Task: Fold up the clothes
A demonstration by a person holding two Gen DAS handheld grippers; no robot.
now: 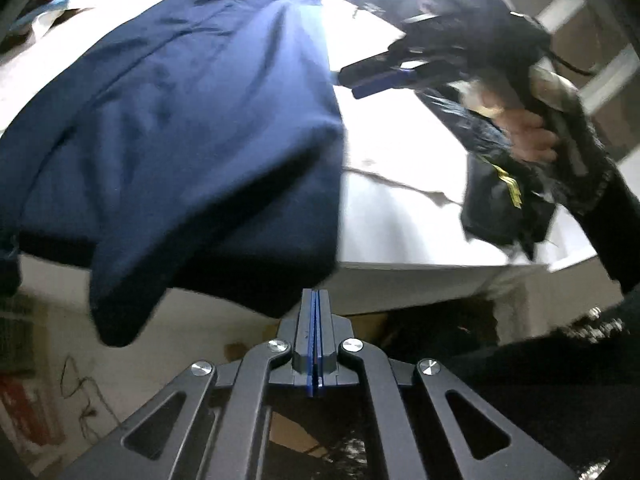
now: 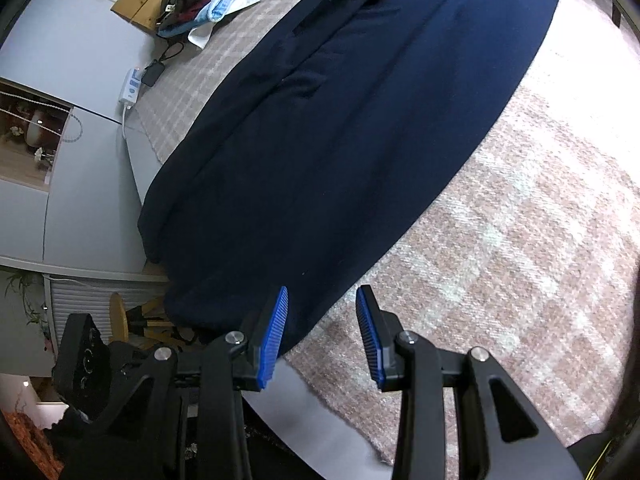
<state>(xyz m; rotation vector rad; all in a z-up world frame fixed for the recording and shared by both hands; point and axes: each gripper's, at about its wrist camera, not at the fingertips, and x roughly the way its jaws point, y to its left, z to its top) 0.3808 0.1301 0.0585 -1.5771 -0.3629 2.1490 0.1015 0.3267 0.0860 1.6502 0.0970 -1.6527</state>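
Checked pink bedding covers the bed ahead of the left gripper, glaring white in this view. Beyond and to the left of its tips lies the navy garment, its hem spilling over the bed's near edge just in front of the fingers. Risk, as I judge it: that hanging hem could drag more cloth off the edge if pulled toward the tool, spoiling any flat lay. The left gripper's jaws are pressed together, blue pads meeting, with no cloth between them; they touch nothing. Up to the right, the right gripper hovers over the bed, gripped by a hand; motion blur hides finer detail.

From the right wrist, the plaid blanket spreads ahead and right of the right gripper. The navy garment stretches ahead and leftward, its near corner just in front of the left blue pad. Its jaws stand well apart, holding nothing. Closing here might pinch blanket along with cloth. A heap of other clothes sits far ahead-left.
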